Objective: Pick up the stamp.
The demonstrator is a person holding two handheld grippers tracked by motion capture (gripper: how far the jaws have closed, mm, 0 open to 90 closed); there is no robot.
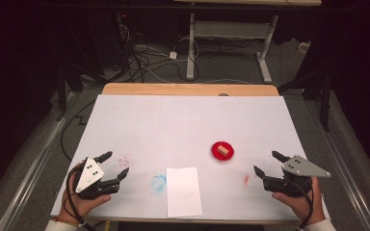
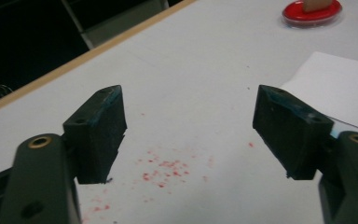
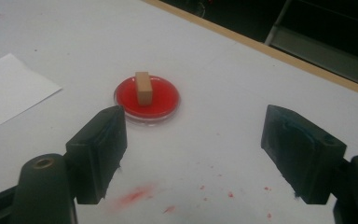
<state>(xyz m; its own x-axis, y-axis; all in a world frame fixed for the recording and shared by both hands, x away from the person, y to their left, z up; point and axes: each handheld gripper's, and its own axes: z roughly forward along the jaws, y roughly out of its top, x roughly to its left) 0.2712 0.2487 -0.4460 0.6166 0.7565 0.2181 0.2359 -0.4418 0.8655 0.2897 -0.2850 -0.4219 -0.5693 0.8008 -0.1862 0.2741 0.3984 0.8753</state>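
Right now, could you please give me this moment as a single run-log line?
left claw: open, empty | right claw: open, empty | wooden block: upright in red dish | white paper: flat between claws

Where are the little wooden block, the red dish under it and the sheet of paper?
wooden block (image 3: pixel 142 87), right gripper view, on its front face.
red dish (image 3: pixel 167 99), right gripper view, on its red inside right of the block.
sheet of paper (image 1: pixel 183 191), high view, on its middle.

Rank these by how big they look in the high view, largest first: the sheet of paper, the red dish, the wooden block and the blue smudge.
1. Sheet of paper
2. Red dish
3. Blue smudge, faint-edged and close in size to the dish, so this order is unsure
4. Wooden block, standing in the dish
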